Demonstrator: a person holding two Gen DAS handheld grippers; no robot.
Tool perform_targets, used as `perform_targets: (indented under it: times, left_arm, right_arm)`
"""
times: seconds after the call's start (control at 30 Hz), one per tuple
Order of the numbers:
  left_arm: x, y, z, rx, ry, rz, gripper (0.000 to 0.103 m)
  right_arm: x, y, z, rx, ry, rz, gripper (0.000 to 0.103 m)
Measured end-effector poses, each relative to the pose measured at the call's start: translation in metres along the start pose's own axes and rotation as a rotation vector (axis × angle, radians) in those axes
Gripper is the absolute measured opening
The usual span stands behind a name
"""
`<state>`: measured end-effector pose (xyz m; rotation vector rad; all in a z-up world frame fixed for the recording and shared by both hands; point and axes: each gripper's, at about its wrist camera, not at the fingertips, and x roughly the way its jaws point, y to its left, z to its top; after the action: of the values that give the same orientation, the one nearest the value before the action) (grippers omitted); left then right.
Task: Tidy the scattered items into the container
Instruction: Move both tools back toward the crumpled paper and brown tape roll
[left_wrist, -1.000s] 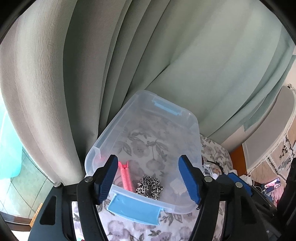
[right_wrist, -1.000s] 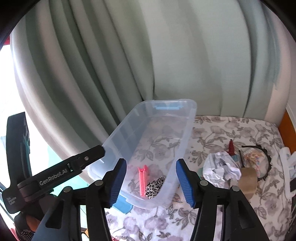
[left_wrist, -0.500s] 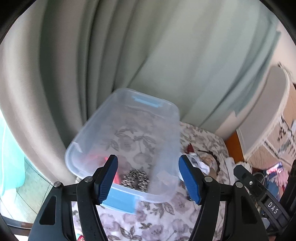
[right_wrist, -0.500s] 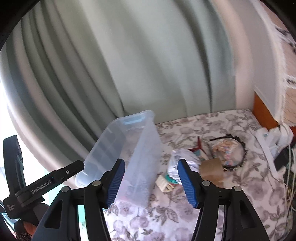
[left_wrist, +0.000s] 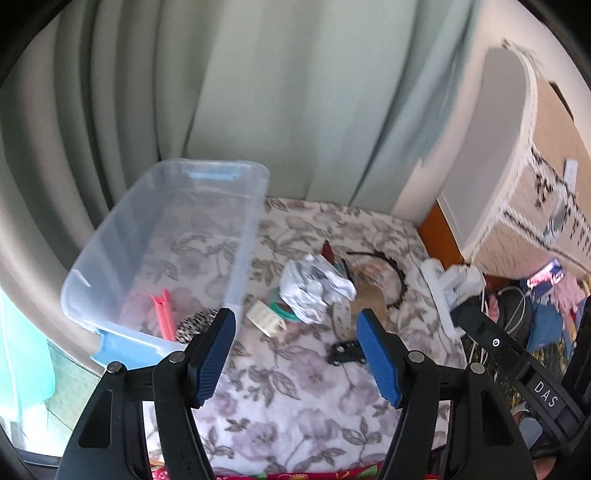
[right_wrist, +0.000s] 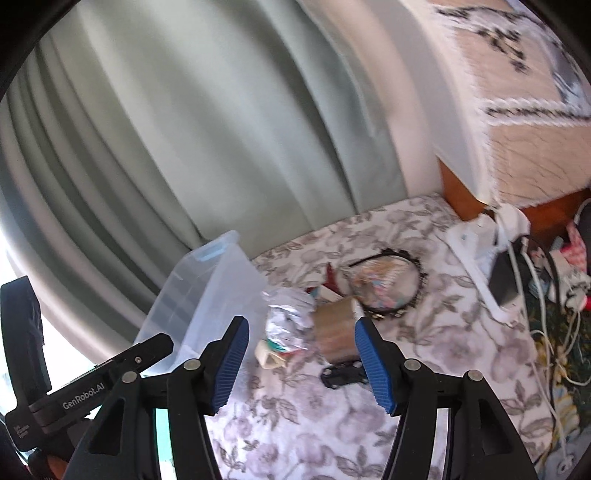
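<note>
While both grippers hang spread and empty above the floral cloth (left_wrist: 295, 417), the loose items lie beside the clear container (left_wrist: 255, 206).

From the left wrist, the left gripper (left_wrist: 295, 354) has its blue pads wide apart, holding nothing; the container sits at the left, with a pink clip (left_wrist: 164, 312) and a leopard-print scrunchie (left_wrist: 195, 323) inside near its front wall. Just right of it lie a small cream tag (left_wrist: 264, 319), a crumpled white wad (left_wrist: 314, 288), a black headband (left_wrist: 391, 269) and a small black clip (left_wrist: 347, 352). From the right wrist, the right gripper (right_wrist: 301, 360) is likewise released and empty; ahead are the container (right_wrist: 225, 280), the wad (right_wrist: 288, 317), a brown tape roll (right_wrist: 334, 328), the headband (right_wrist: 415, 280) and the black clip (right_wrist: 341, 374).
</note>
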<state>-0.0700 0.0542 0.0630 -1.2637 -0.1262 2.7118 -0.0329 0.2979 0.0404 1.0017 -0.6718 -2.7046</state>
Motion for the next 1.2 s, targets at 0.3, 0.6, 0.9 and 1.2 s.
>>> perform_targets:
  times: [0.3, 0.6, 0.9, 1.2]
  left_arm:
    - [0.022, -0.033, -0.013, 0.056, 0.045, 0.008, 0.069]
    - [0.053, -0.03, -0.022, 0.048, 0.115, 0.036, 0.069]
    - [0.097, -0.031, -0.019, 0.084, 0.178, 0.039, 0.069]
    - [0.147, -0.03, -0.007, 0.132, 0.225, 0.084, 0.069]
  right_arm:
    - [-0.002, -0.042, -0.011, 0.066, 0.027, -0.039, 0.064]
    - [0.026, -0.046, -0.026, 0.056, 0.117, -0.033, 0.064]
    - [0.06, -0.037, -0.033, 0.011, 0.193, -0.03, 0.064]
    - [0.103, -0.032, -0.033, -0.031, 0.265, -0.046, 0.066]
